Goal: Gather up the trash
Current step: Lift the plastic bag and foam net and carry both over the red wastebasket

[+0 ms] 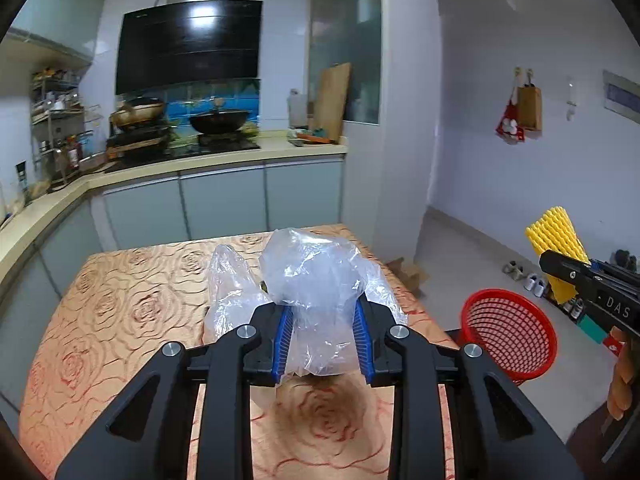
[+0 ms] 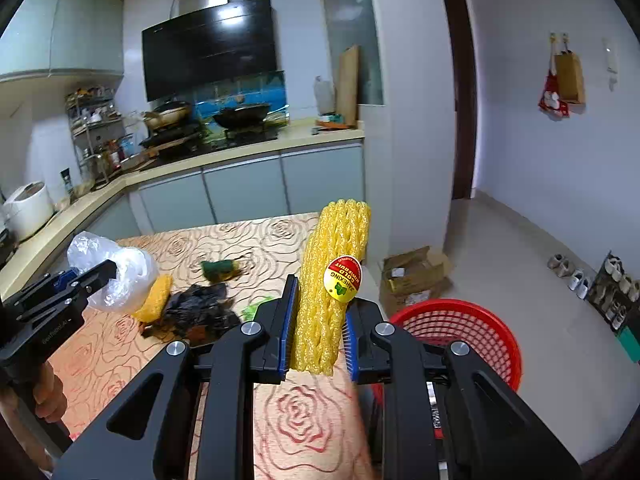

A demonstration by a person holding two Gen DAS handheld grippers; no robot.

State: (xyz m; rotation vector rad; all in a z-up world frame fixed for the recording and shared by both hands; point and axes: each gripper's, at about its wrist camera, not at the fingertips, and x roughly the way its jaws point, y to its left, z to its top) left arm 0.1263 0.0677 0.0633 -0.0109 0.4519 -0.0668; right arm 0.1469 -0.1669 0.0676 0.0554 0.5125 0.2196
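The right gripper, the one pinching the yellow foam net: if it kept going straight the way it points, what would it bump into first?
Probably the rose-patterned tablecloth: the right gripper, shut on the yellow foam fruit net, tilts downward over the table's right edge. Depth is unclear; it might clear the far edge instead.

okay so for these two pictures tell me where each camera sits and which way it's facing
Left wrist: on the left gripper, facing the kitchen counter over the table; its fingers pinch a clear plastic bag; a hand holds the right gripper at right.
Right wrist: on the right gripper, facing likewise; its fingers clamp yellow foam netting; left gripper at left.
Shared: table, counter, red basket, both grippers.
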